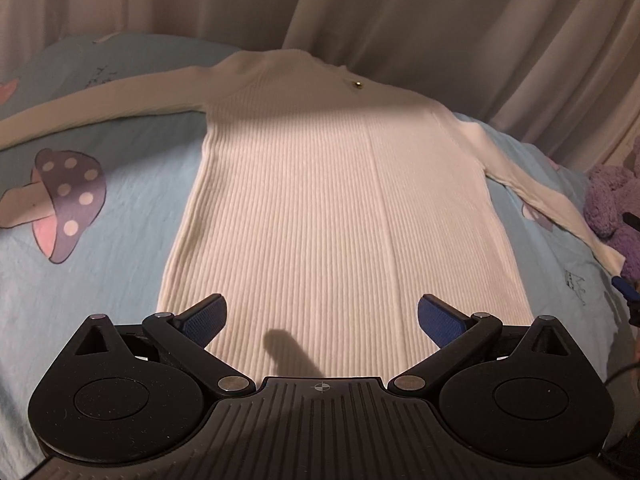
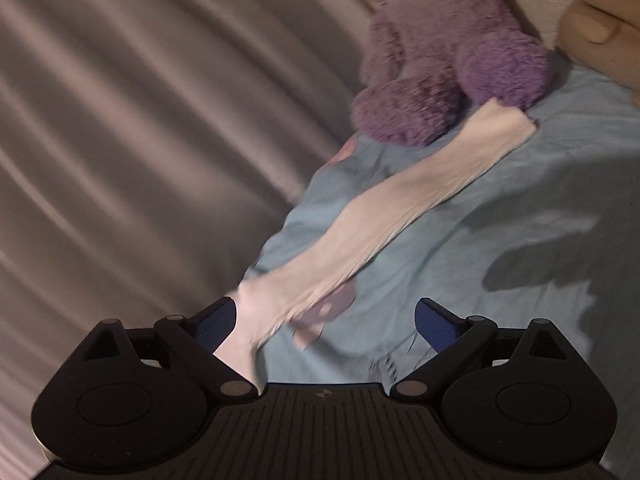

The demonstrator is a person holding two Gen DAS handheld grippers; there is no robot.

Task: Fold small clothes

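Note:
A white ribbed long-sleeved top (image 1: 320,208) lies flat on the blue bedsheet (image 1: 120,160), both sleeves spread out, a small gold button (image 1: 359,85) near the neck. My left gripper (image 1: 322,316) is open and empty, over the top's hem. My right gripper (image 2: 324,320) is open and empty above the top's right sleeve (image 2: 392,204), which runs from under the left finger to its cuff by the purple plush toy (image 2: 452,60). The right wrist view is blurred.
Beige curtains (image 1: 360,8) hang behind the bed. The sheet has a mushroom print (image 1: 68,200). A purple plush toy (image 1: 612,208) sits at the right edge, with a tan plush toy (image 2: 600,28) beside it.

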